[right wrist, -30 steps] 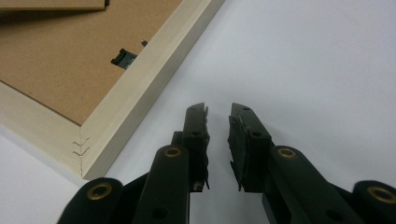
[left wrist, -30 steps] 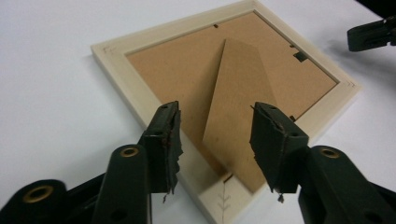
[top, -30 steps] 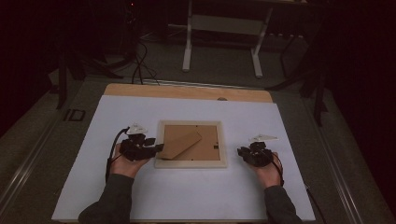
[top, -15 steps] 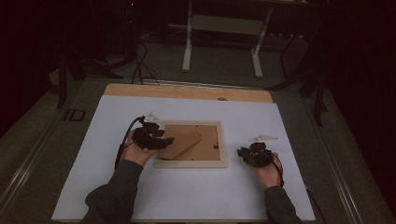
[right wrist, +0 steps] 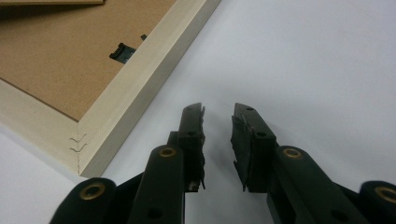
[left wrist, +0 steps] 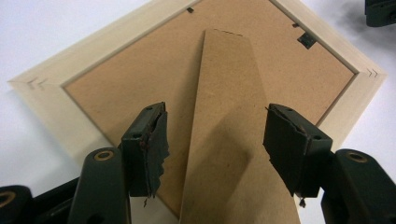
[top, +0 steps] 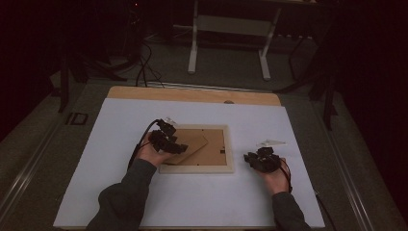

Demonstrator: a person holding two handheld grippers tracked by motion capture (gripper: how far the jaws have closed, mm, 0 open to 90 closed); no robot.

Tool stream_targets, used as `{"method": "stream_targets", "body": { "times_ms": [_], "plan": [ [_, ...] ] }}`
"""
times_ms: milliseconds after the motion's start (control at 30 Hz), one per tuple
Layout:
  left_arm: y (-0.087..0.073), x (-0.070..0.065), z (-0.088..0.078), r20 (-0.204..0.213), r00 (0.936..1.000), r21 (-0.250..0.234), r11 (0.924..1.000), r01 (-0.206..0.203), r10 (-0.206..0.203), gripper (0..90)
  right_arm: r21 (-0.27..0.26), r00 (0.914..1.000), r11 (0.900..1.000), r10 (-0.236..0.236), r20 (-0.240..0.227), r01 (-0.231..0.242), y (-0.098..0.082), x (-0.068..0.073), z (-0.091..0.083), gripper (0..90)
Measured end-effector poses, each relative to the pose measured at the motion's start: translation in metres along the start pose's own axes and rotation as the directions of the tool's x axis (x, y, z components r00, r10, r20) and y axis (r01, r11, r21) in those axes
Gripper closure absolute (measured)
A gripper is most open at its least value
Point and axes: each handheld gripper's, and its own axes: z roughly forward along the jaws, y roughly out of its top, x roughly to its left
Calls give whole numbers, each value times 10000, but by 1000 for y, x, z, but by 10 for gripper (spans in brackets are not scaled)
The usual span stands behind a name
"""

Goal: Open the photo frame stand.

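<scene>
High view: picture frame (top: 197, 167) is laid face-down for access; left gripper (top: 174, 146), jaws just spread, straddles its stand (left wrist: 229, 140); right gripper (top: 255, 161), beside the frame, is parted, empty.

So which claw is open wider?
The left claw: its jaws stand wide apart on either side of the cardboard stand on the picture frame. The right claw shows a narrow gap, over bare table.

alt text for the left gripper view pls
The left gripper, jaws wide open after just opening, straddles the brown fold-out stand on the back of a pale wooden picture frame lying face down on a white table; neither pad touches it.
</scene>
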Motion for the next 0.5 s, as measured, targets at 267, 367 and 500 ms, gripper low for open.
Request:
{"method": "stream_targets", "body": {
  "times_ms": [267,367,500],
  "plan": [
    [3,1,12,162,9998,370,9993,81,-87,385,70,10000,10000,-9,-44,10,-1,1,2,726],
    [6,1,16,175,9998,511,9987,58,-67,367,98,10000,9999,-41,-60,42,-1,1,3,726],
    [8,-1,19,400,9992,686,9976,-28,0,366,123,10000,9999,-29,-68,30,-1,1,3,724]
  ]
}}
